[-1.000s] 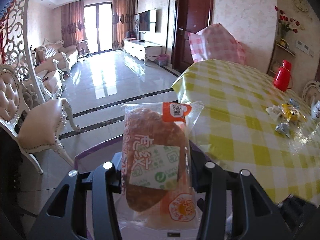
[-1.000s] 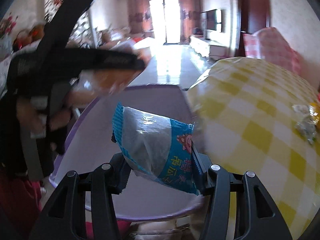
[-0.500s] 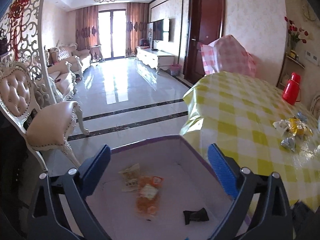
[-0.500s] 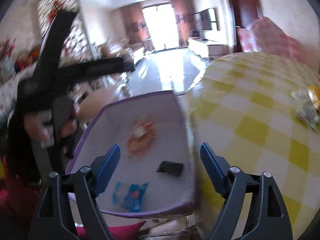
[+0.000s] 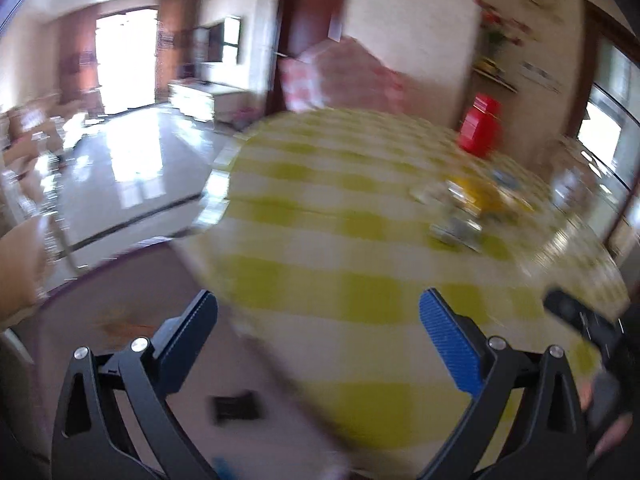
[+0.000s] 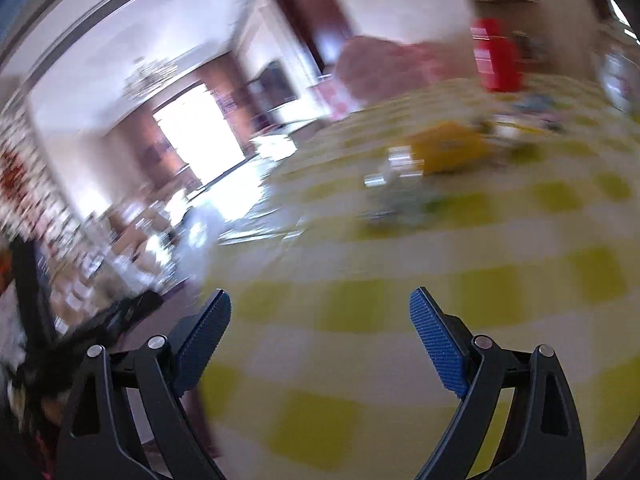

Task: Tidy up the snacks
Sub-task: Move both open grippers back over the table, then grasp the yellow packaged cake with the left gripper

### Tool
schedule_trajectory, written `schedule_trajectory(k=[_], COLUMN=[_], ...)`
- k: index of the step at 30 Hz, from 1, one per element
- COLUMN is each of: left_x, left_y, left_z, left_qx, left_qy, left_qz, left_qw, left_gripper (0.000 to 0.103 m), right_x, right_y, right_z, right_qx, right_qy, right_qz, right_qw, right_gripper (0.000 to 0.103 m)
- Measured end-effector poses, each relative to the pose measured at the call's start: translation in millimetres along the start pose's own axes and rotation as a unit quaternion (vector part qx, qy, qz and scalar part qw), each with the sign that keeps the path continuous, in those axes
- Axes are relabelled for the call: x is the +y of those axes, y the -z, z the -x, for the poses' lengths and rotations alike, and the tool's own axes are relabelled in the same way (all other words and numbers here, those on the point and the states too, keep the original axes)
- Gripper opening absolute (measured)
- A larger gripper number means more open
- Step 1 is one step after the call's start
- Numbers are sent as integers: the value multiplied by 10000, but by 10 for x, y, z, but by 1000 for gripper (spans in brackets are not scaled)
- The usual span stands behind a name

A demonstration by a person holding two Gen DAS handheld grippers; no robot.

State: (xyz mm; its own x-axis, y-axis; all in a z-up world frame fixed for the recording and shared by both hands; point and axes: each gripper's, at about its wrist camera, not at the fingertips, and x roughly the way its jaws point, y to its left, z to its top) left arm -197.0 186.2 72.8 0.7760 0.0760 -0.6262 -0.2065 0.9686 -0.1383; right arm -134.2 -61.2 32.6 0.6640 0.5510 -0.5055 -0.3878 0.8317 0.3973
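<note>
With both packets released into the purple box (image 5: 132, 276), left gripper (image 5: 318, 320) and right gripper (image 6: 320, 316) jaws have just opened, empty, facing remaining snacks (image 6: 432, 152) ahead on the table (image 5: 360, 264).

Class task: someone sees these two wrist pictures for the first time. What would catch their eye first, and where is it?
The yellow-checked tablecloth fills the middle of both views. A bright red flask stands at its far side, with a blurred heap of snack packets just in front of it. Low in each picture a claw's blue pads stand wide apart, empty.
</note>
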Motion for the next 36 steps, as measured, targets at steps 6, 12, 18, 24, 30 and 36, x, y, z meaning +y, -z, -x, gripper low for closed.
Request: schedule_trajectory(k=[6, 12, 18, 24, 30, 36], left_x=[-789, -1374, -1794, -2306, -2749, -2913], left_y=[102, -57, -595, -1060, -1160, -1069], left_z=[-381, -723, -1219, -1820, -2407, -2752], left_qx=[506, 536, 412, 617, 841, 1209], left_qy=[604, 592, 286, 395, 313, 372], left_qz=[-508, -1014, -1480, -2829, -4095, -4504], left_qw=[9956, 9916, 9877, 9564, 9079, 8838], left_gripper=[101, 101, 101, 101, 101, 62], right_x=[-831, -1425, -1596, -1767, -1828, -1836], right_y=[-50, -119, -298, -307, -284, -273], right_z=[286, 433, 377, 333, 384, 377], right_qx=[-257, -376, -265, -222, -296, -252], right_qy=[590, 815, 1117, 969, 806, 759], right_qz=[-754, -1194, -1027, -1250, -1462, -1490], right_qw=[9951, 9888, 9881, 9872, 9855, 9856], right_gripper=[88, 88, 88, 88, 88, 88])
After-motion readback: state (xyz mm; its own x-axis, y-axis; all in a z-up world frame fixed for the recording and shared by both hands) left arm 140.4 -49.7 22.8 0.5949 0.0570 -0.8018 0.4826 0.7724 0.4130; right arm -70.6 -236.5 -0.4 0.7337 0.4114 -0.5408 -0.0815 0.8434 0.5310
